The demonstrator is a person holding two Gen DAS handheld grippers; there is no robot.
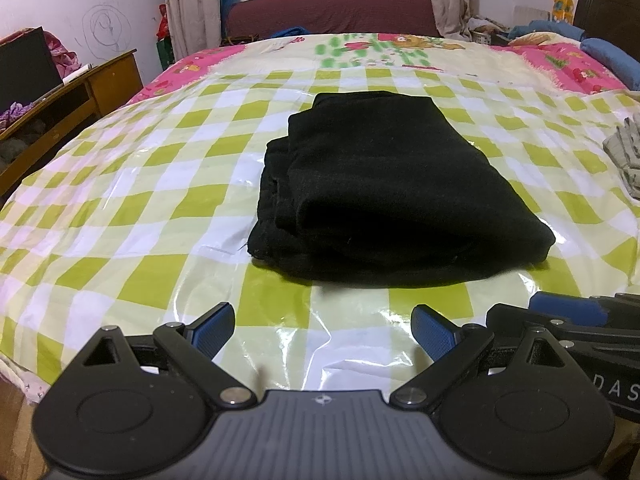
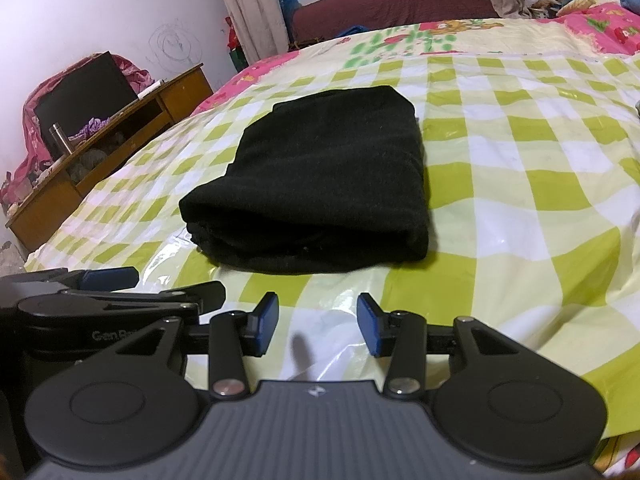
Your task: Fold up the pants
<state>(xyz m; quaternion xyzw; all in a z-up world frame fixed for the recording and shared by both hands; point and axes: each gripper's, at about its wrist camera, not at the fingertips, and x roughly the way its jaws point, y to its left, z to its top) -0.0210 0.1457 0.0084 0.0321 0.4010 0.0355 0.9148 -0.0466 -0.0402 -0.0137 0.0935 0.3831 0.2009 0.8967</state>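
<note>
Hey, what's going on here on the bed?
A person holds a two-finger gripper in each hand over a bed with a checkered plastic cover. Black pants lie on it, already folded into a compact stack. The left gripper and right gripper are both open and empty, side by side just short of the pants, touching nothing.

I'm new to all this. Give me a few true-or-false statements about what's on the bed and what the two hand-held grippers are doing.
1. The black pants lie folded in a compact bundle. True.
2. The left hand-held gripper clamps the pants. False: it is open, short of them.
3. The right hand-held gripper holds nothing. True.
4. The pants rest on a bare wooden floor. False: they lie on a green-and-white checked plastic sheet.
</note>
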